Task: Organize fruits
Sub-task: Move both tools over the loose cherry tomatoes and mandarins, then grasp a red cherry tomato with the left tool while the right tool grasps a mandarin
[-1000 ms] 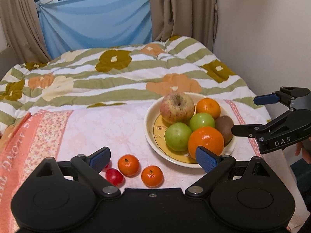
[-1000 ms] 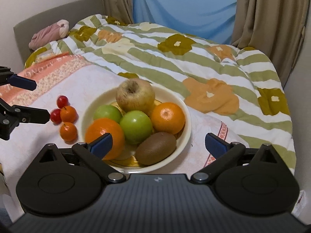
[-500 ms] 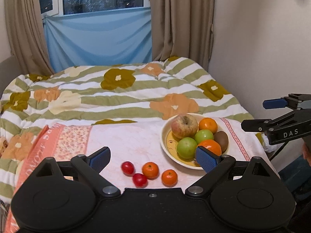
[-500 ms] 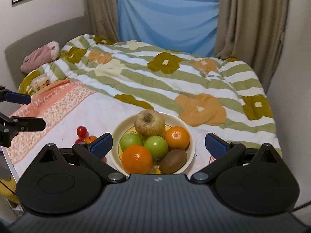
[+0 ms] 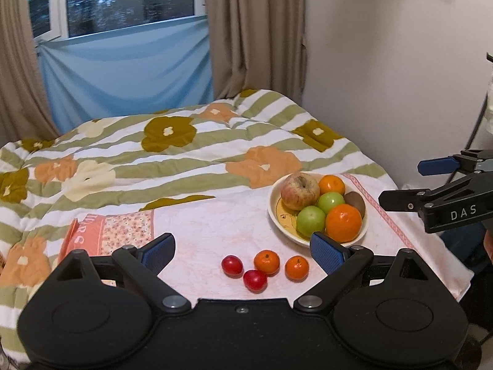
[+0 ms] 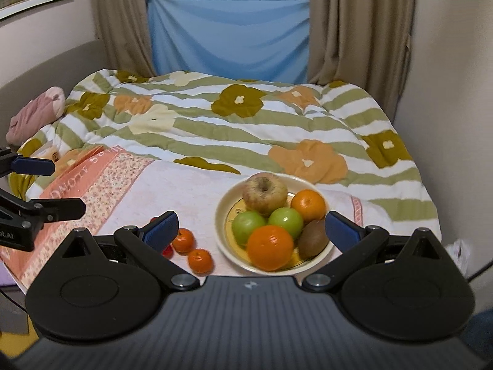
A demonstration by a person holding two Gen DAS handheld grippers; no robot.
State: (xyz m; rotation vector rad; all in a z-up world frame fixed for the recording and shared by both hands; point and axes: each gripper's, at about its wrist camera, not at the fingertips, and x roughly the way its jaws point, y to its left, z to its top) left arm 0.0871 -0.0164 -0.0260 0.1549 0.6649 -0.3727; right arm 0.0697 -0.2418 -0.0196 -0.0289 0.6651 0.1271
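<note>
A cream bowl (image 5: 274, 212) (image 6: 220, 215) on the pink cloth holds an apple (image 5: 299, 186), two green apples (image 5: 311, 219), two oranges (image 5: 343, 222) and a kiwi (image 5: 356, 202). Two small tangerines (image 5: 266, 261) (image 6: 200, 260) and two red fruits (image 5: 231, 265) lie on the cloth left of the bowl. My left gripper (image 5: 243, 248) is open and empty, held back above the small fruits. My right gripper (image 6: 251, 226) is open and empty, held back above the bowl; it also shows in the left wrist view (image 5: 409, 182).
The pink cloth (image 5: 209, 222) lies on a flowered striped quilt (image 5: 169, 151) over a bed. A wall stands close on the right; curtains and a blue sheet hang behind. A pink bundle (image 6: 34, 111) lies at the bed's left edge.
Both grippers have pulled back and up from the fruit, so the bowl and small fruits look smaller and more of the bed shows. Both stay open.
</note>
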